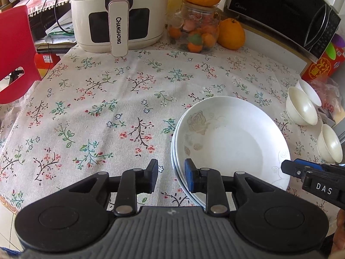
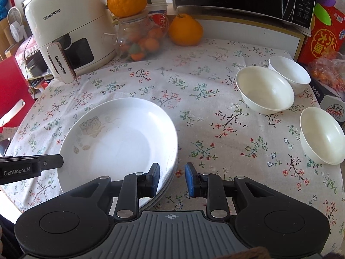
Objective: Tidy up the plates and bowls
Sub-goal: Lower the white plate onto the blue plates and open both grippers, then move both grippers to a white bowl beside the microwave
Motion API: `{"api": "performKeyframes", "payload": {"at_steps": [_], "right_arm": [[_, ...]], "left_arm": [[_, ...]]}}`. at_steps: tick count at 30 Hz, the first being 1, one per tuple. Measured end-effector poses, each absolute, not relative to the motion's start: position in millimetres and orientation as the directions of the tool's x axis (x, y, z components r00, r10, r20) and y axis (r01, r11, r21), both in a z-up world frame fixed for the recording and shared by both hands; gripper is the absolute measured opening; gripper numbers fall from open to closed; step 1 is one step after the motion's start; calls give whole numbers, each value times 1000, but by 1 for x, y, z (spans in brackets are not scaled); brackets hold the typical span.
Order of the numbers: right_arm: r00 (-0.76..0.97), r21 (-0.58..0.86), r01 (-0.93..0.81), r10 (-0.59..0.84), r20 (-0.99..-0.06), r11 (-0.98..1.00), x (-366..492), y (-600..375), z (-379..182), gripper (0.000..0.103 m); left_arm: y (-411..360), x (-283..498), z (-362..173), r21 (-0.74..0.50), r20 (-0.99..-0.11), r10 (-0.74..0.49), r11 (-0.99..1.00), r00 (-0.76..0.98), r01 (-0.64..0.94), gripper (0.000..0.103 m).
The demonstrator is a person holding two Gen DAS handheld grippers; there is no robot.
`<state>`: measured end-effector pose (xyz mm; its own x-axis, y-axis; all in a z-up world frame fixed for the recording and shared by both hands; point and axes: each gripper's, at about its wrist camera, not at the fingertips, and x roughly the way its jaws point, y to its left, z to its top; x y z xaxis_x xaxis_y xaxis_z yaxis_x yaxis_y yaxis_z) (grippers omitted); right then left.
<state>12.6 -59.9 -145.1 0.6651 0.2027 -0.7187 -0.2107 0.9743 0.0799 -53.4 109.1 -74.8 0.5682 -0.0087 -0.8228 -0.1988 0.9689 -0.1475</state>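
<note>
Plate stack (image 2: 120, 133) on tablecloth (image 1: 107, 108), well in front of air fryer (image 1: 117, 13). Left gripper (image 1: 171, 176) straddles stack's left rim, released. Right gripper (image 2: 172, 180) straddles right rim, released. Three bowls (image 2: 264, 89) right of stack.

Glossy white ceramic plates (image 2: 120, 138) and bowls (image 2: 265, 90) lie on matt woven floral cloth (image 2: 194, 112).

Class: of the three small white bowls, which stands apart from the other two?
The bowl nearest the camera, alone at the right edge; the other two bowls sit touching.
</note>
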Motion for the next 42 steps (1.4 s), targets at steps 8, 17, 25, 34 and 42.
{"api": "performKeyframes", "payload": {"at_steps": [8, 17, 25, 34, 42], "right_arm": [[647, 158, -179, 237, -725, 971, 22, -73, -145, 26], [646, 213, -164, 268, -714, 963, 24, -89, -141, 30], [674, 276, -119, 282, -683, 954, 29, -119, -130, 32], [726, 346, -11, 245, -642, 938, 35, -179, -118, 49], [736, 372, -2, 253, -628, 928, 38, -193, -115, 60]], "left_arm": [[112, -48, -71, -195, -817, -42, 959, 576, -206, 27], [109, -36, -67, -195, -805, -28, 956, 593, -220, 32], [86, -27, -56, -178, -774, -46, 973, 632, -147, 46], [51, -9, -53, -175, -761, -85, 981, 643, -78, 52], [23, 10, -46, -165, -745, -103, 986, 659, -32, 63]]}}
